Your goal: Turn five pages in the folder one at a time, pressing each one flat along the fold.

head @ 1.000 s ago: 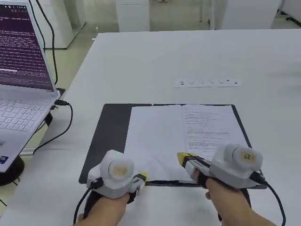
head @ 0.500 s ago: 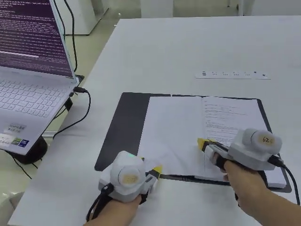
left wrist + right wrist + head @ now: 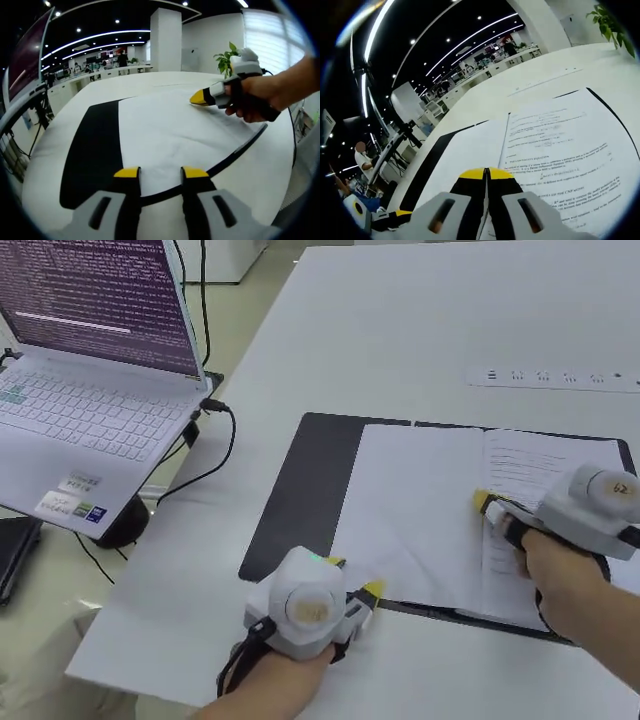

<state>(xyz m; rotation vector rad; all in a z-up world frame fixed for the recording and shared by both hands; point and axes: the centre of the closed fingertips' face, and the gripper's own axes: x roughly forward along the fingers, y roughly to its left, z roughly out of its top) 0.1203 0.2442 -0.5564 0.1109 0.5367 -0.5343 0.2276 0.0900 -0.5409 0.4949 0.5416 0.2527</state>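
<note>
A black folder (image 3: 300, 490) lies open on the white table, with a blank white page (image 3: 410, 500) on the left of the fold and a printed page (image 3: 540, 465) on the right. My right gripper (image 3: 485, 503) is shut, its yellow tips down on the paper at the fold, about halfway up the folder. From its own view the closed tips (image 3: 486, 175) point along the fold, printed page (image 3: 560, 135) to their right. My left gripper (image 3: 355, 578) is open at the folder's near edge, its jaws (image 3: 161, 173) apart over the blank page's (image 3: 165, 130) front margin, holding nothing.
An open laptop (image 3: 90, 380) stands at the left on a stand, its cable (image 3: 215, 440) trailing toward the folder's left corner. A white power strip (image 3: 560, 378) lies beyond the folder. The table edge (image 3: 150, 580) runs close on the left.
My right gripper has slid along the fold away from me, from the folder's near edge to about its middle. The left gripper stays at the near edge. The head camera turned left.
</note>
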